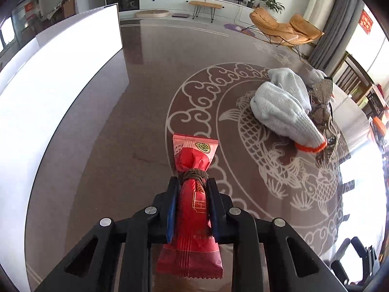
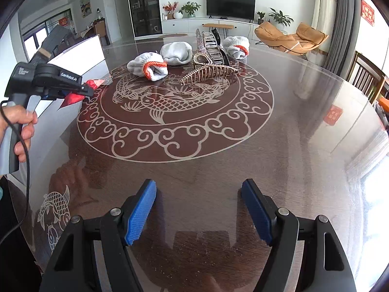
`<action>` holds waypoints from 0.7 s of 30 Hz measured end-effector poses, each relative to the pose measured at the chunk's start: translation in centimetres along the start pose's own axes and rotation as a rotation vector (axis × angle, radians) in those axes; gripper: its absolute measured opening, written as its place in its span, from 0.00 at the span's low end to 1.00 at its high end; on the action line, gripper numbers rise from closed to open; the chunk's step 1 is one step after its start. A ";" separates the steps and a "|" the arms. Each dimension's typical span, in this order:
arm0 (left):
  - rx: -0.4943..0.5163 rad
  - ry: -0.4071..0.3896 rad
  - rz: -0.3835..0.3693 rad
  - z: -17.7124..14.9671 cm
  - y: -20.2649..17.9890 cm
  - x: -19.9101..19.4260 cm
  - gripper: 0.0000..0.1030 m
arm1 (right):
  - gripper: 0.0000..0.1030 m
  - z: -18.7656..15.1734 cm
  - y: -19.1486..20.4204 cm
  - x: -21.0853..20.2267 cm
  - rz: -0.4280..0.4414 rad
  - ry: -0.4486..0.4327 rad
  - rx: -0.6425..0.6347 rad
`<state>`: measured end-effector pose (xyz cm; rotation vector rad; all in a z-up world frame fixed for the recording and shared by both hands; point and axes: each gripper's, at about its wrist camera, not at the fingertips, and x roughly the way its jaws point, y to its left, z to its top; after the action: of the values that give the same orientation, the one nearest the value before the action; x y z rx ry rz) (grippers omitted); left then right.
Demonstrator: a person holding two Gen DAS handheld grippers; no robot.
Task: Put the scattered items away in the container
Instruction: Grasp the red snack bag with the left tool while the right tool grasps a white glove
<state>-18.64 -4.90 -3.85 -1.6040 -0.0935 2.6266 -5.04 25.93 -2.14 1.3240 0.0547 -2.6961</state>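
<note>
My left gripper (image 1: 193, 182) is shut on a red snack packet (image 1: 192, 209) with a brown hair tie wound round its neck. It holds the packet just above the table, beside the white container (image 1: 60, 73). The right wrist view shows that gripper (image 2: 88, 92) from the side, with the red packet (image 2: 73, 98) in its jaws next to the container (image 2: 80, 53). My right gripper (image 2: 199, 185) stands open over bare table, nothing between its blue pads. Three rolled white gloves (image 2: 148, 67) (image 2: 176, 52) (image 2: 237, 43) and two hair claws (image 2: 209, 71) (image 2: 214, 48) lie mid-table.
The dark glass-topped table (image 2: 291, 146) bears a pale fish and cloud pattern. A person's hand (image 2: 22, 124) grips the left gripper's handle. In the left wrist view a glove (image 1: 279, 104) and a hair claw (image 1: 325, 112) lie to the right. Chairs stand beyond the table's right edge.
</note>
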 end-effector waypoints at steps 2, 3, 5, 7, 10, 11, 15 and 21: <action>0.089 0.021 0.015 -1.6 0.1 -0.9 0.22 | 0.72 0.0 -0.3 -0.2 0.024 -0.008 0.013; 0.119 0.018 0.024 -2.5 0.4 -1.4 0.22 | 0.72 0.0 -0.4 -0.3 0.054 -0.014 0.018; 0.131 -0.030 0.033 -4.0 1.3 -2.2 0.23 | 0.72 0.4 -0.4 -0.5 0.149 -0.047 0.047; 0.101 -0.075 0.019 -4.5 2.1 -2.4 0.23 | 0.72 2.6 0.8 0.1 0.199 -0.066 0.047; 0.051 -0.070 -0.011 -4.1 2.9 -2.4 0.23 | 0.72 8.6 4.3 1.5 0.200 -0.147 -0.078; 0.046 -0.070 -0.023 -4.0 3.2 -2.3 0.23 | 0.72 10.8 5.4 2.5 0.185 -0.169 -0.126; 0.007 -0.063 -0.093 -3.6 4.2 -2.4 0.23 | 0.72 17.7 9.5 8.6 0.107 -0.113 -0.299; 0.000 -0.062 -0.121 -3.5 4.0 -2.3 0.23 | 0.24 18.9 10.3 13.9 0.068 0.030 -0.307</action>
<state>-14.57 -8.99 -3.79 -1.4681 -0.1864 2.5842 -26.82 12.46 -1.26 1.2473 0.4019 -2.4853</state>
